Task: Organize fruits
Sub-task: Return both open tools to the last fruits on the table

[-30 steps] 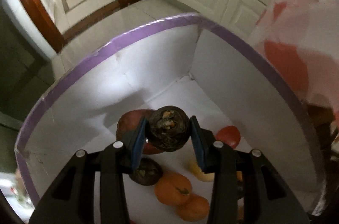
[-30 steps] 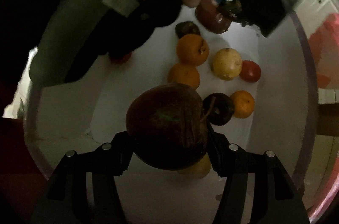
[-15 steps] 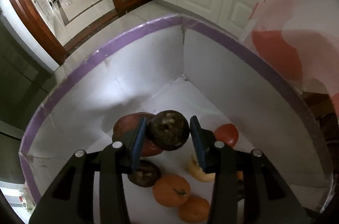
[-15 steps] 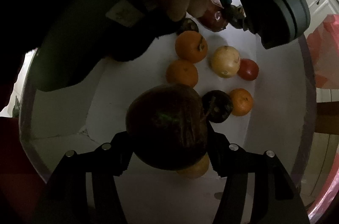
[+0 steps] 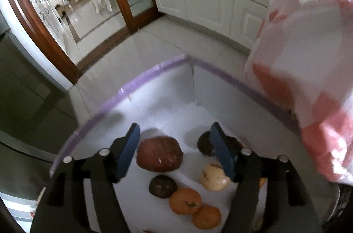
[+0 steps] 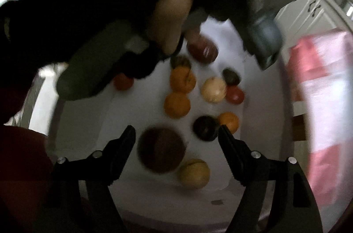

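Note:
Both grippers hang over a white box with a purple rim [image 5: 136,84] that holds several fruits. My left gripper [image 5: 175,143] is opening with nothing between its pads. A small dark round fruit [image 5: 204,146] lies on the box floor, half hidden behind its right finger, next to a big red-brown fruit [image 5: 160,154]. My right gripper [image 6: 175,132] is also opening. A large dark red apple [image 6: 162,150] lies loose on the floor below its fingers, beside a yellow fruit [image 6: 194,173].
Two oranges [image 6: 182,79], a pale yellow fruit [image 6: 214,89], a tomato [image 6: 235,95] and other dark fruits [image 6: 205,128] lie across the box floor. A person's hand [image 6: 172,19] and dark sleeve fill the top of the right wrist view. A pink checked cloth [image 5: 308,56] hangs right of the box.
Both grippers have opened and risen. The left one has let go of the small dark fruit, the right one of the dark red apple. Both fruits now lie in the box.

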{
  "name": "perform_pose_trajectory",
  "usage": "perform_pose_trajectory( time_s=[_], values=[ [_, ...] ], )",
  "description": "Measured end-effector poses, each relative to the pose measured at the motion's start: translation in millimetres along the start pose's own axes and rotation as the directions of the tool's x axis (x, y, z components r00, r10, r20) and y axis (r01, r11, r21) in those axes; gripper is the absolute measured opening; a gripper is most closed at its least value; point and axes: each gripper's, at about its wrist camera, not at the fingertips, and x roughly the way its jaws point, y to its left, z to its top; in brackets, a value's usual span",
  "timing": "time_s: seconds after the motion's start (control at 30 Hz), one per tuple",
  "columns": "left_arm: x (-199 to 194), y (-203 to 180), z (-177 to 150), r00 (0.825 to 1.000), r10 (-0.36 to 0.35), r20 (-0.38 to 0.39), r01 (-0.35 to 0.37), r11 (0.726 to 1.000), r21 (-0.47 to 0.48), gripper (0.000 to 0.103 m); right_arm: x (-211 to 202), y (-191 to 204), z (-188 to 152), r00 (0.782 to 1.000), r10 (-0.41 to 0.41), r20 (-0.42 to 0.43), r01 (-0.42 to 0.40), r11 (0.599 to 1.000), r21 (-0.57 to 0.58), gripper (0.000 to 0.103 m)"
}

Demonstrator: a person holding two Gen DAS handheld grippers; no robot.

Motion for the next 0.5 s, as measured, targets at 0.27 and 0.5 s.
perform_pose_trajectory(
  time_s=[0.27, 0.5],
  values=[
    [-27.8, -8.7, 19.7, 0.994, 0.093, 0.055, -0.094, 0.995, 0.023, 0.072, -99.7, -24.7, 0.6, 0.950, -0.027, 0.311, -0.006, 0.994, 0.105, 0.087],
    [-76.8, -11.1, 38.5, 0.963, 0.197, 0.186, -0.185, 0.980, -0.078, 0.080, -189.0, -71.6, -32.8, 0.846, -0.221, 0.485, 0.101, 0.960, 0.261, 0.087]
  ],
)
